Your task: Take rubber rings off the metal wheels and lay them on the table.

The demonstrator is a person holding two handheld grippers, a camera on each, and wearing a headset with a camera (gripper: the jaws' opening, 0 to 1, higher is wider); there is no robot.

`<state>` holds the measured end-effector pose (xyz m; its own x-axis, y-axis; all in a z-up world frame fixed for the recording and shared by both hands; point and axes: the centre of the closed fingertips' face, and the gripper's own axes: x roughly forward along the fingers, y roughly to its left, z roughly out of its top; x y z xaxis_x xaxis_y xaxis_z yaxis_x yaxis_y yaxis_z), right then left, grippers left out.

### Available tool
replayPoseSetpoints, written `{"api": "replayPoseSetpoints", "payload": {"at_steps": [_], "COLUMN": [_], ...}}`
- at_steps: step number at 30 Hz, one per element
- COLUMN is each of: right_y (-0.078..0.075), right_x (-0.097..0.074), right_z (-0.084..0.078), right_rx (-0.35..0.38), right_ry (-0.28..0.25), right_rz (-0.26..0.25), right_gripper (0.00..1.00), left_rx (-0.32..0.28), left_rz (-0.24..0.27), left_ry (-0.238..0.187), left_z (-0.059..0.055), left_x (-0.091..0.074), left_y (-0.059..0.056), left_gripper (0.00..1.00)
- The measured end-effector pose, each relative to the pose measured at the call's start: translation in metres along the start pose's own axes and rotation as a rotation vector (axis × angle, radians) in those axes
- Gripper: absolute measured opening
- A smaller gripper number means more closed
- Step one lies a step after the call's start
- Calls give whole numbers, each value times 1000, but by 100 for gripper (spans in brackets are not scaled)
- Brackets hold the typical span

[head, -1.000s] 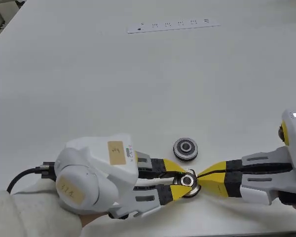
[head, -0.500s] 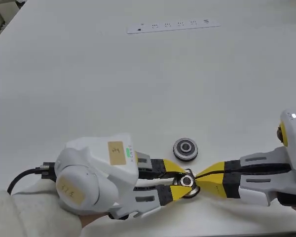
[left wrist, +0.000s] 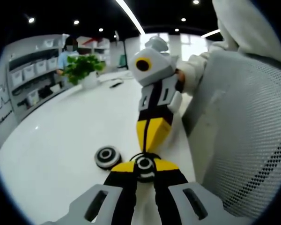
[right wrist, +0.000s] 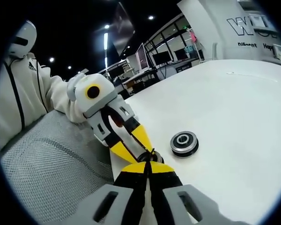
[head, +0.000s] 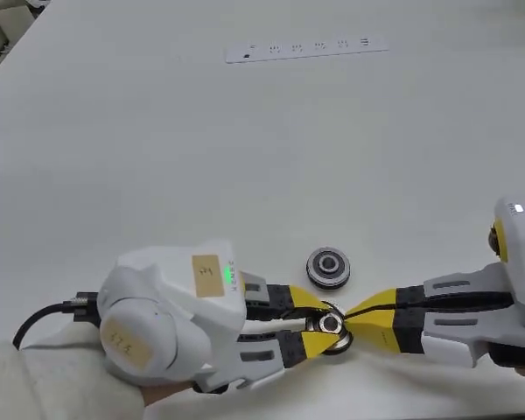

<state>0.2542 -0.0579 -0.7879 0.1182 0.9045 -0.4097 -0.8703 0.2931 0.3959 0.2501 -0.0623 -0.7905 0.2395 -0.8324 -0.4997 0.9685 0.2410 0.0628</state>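
Observation:
A small metal wheel (head: 326, 325) with a black rubber ring sits near the table's front edge. My left gripper (head: 322, 324) is shut on it, one yellow tip on each side; in the left gripper view the wheel (left wrist: 144, 165) sits between its fingertips (left wrist: 124, 167). My right gripper (head: 353, 316) comes in from the right with its jaws together, pinching the ring at the wheel's right rim. In the right gripper view its tips (right wrist: 147, 167) meet at that rim. A second wheel (head: 328, 266) with its ring on lies flat just behind, also seen as the second wheel (right wrist: 184, 143).
The white table (head: 245, 157) stretches away behind the wheels. A white power strip (head: 306, 46) lies at its far edge. A mesh chair back (left wrist: 243, 131) stands close at the near side. A potted plant (left wrist: 82, 70) stands far off.

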Motion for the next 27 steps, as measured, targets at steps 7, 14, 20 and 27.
{"api": "replayPoseSetpoints", "payload": {"at_steps": [7,14,20,27], "right_y": [-2,0,4,9], "right_x": [0,-2,-6,-12], "right_z": [-1,1,6,12], "right_rx": [21,9,-9,-7], "right_ry": [17,30,27,10], "right_rz": [-10,-16,-17,-20], "right_gripper": [0,0,0,0], "left_rx": [-10,-23,-28,-47], "left_rz": [-10,-11,5,11], "left_ry": [39,54,38,-5], "left_z": [1,9,24,42], "left_x": [-3,-13,-33,-63], "left_y": [2,5,15,22], "left_gripper": [17,39,45,57]}}
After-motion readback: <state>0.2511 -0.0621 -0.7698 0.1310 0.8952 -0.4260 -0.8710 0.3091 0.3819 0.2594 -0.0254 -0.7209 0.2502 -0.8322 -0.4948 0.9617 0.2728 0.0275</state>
